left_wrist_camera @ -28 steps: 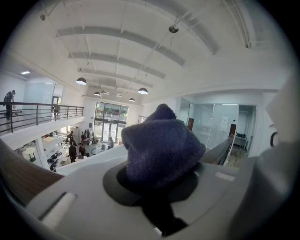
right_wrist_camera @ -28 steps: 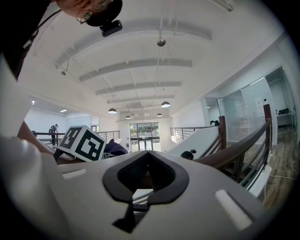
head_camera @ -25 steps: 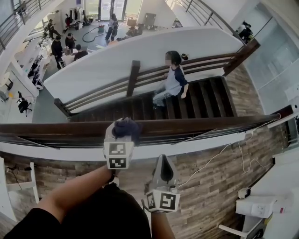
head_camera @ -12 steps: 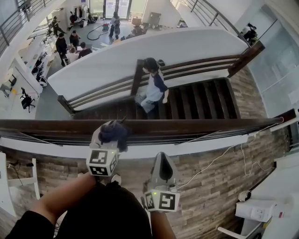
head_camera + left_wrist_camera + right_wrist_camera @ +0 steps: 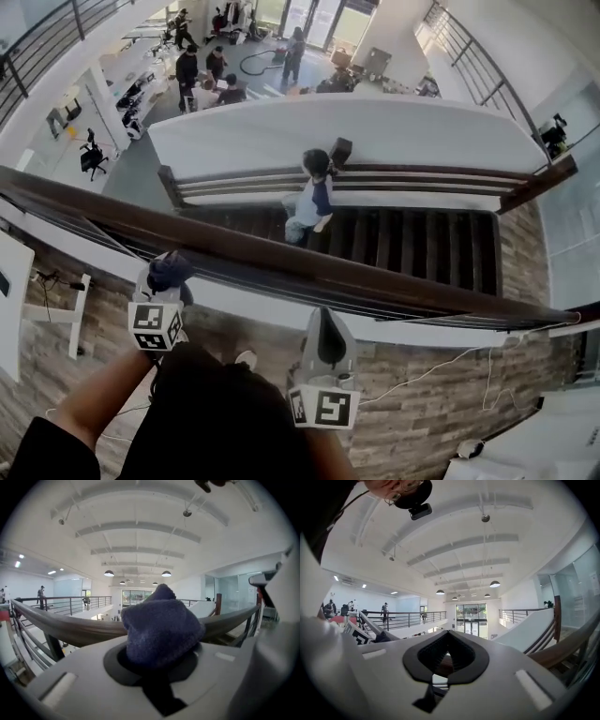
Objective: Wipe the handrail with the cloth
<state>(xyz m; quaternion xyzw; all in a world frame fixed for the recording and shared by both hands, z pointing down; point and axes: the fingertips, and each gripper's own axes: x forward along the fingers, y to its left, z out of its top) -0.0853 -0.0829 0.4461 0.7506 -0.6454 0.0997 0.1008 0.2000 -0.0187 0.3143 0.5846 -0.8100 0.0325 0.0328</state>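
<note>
**A:** Where is the cloth now?

**B:** The dark blue fluffy cloth [image 5: 161, 625] is bunched between the jaws of the left gripper [image 5: 161, 286], which are closed on its lower part. It sits at the long dark brown wooden handrail [image 5: 319, 270], toward the rail's left end in the head view. It seems to touch the rail, but I cannot be sure.

**A:** And the right gripper?

**B:** The right gripper [image 5: 322, 323] hangs below the rail. Its jaws meet at the tips and nothing is between them.

**A:** How will the cloth handle?

**B:** I judge it light, soft and easy to squash, so it should fold around the rail. Holding it at the bunched root seems good, because the loose puff is free in front for wiping. If it is dragged hard, it could slip out.
</note>
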